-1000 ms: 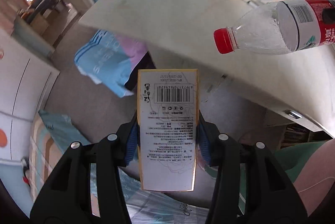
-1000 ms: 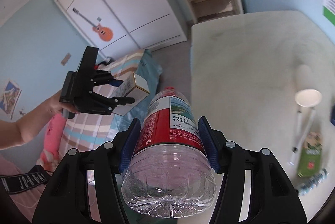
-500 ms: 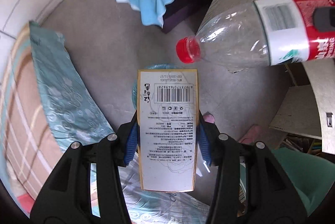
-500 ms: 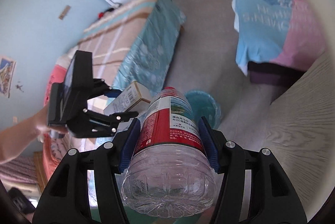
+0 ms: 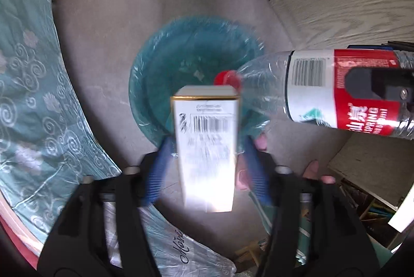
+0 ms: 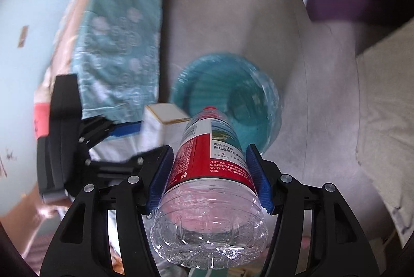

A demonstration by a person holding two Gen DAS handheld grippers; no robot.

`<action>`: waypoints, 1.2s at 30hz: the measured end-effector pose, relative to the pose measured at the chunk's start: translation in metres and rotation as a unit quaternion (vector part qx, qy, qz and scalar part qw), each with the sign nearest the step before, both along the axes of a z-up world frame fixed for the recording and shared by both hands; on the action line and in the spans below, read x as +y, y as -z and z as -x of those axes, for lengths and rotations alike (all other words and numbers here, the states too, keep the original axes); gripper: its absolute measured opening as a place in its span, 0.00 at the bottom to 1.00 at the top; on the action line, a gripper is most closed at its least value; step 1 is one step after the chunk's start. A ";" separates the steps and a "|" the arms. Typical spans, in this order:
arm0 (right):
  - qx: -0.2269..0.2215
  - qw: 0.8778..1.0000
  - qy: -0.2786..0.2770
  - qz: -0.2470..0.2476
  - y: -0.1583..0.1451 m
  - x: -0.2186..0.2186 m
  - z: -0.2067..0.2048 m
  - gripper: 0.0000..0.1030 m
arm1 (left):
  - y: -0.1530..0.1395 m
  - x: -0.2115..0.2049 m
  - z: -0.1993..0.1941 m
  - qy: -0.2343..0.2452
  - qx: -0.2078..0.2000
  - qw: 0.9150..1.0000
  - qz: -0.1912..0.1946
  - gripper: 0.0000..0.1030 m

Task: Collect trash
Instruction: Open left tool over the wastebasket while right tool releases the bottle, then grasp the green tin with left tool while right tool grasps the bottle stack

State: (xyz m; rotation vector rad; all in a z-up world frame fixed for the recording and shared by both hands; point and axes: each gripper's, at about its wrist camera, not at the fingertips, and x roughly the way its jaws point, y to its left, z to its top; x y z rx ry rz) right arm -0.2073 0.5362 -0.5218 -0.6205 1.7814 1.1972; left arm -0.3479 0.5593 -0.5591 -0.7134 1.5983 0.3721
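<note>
Jaws on your left gripper (image 5: 205,160) have just been opening, pads clear of the box (image 5: 207,145) between them above the teal-lined bin (image 5: 155,65); your right gripper (image 6: 209,168) clamps the bottle (image 6: 209,189) nearby.

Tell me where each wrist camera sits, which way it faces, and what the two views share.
Left wrist: sits on the left tongs, looking steeply down into the teal-lined bin. Its jaws have just been opening, with the box loose between them.
Right wrist: sits on the right tongs, angled down at the same bin. Its jaws have just been opening slightly, pads against the bottle. A blurred forearm shows at the left.
Shared: the bin, box and bottle, and each view shows the other tongs.
</note>
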 end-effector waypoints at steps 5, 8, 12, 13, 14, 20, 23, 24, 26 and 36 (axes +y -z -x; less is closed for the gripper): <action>0.022 0.998 0.047 0.024 0.009 -0.012 -0.015 0.75 | 0.004 0.010 0.003 -0.032 0.005 0.999 0.004 0.81; 0.010 0.999 0.031 0.007 -0.003 -0.012 -0.018 0.76 | -0.009 0.010 0.008 -0.037 -0.001 0.999 -0.006 0.81; -0.005 1.000 -0.002 -0.020 -0.036 -0.018 -0.019 0.77 | -0.040 0.012 0.025 -0.043 -0.020 0.999 -0.011 0.81; -0.009 1.000 -0.009 -0.028 -0.048 -0.020 -0.018 0.77 | -0.055 0.010 0.030 -0.043 -0.029 0.999 -0.012 0.81; -0.011 0.999 -0.015 -0.038 -0.061 -0.024 -0.017 0.77 | -0.066 0.008 0.036 -0.044 -0.037 0.998 -0.013 0.81; -0.015 0.992 -0.022 -0.120 -0.178 -0.064 -0.013 0.80 | -0.165 -0.022 0.047 0.005 -0.061 0.998 -0.027 0.81; -0.031 0.984 0.000 -0.174 -0.253 -0.095 -0.024 0.82 | -0.219 -0.037 0.032 0.048 -0.083 0.995 -0.030 0.81; -0.043 0.981 0.010 -0.191 -0.277 -0.108 -0.030 0.83 | -0.239 -0.043 0.021 0.066 -0.096 0.993 -0.033 0.81; -0.080 0.971 0.035 -0.223 -0.326 -0.138 -0.046 0.84 | -0.274 -0.051 -0.002 0.101 -0.119 0.987 -0.046 0.82; -0.266 0.909 0.224 -0.231 -0.444 -0.359 -0.147 0.86 | -0.413 -0.149 -0.177 0.307 -0.263 0.911 -0.083 0.87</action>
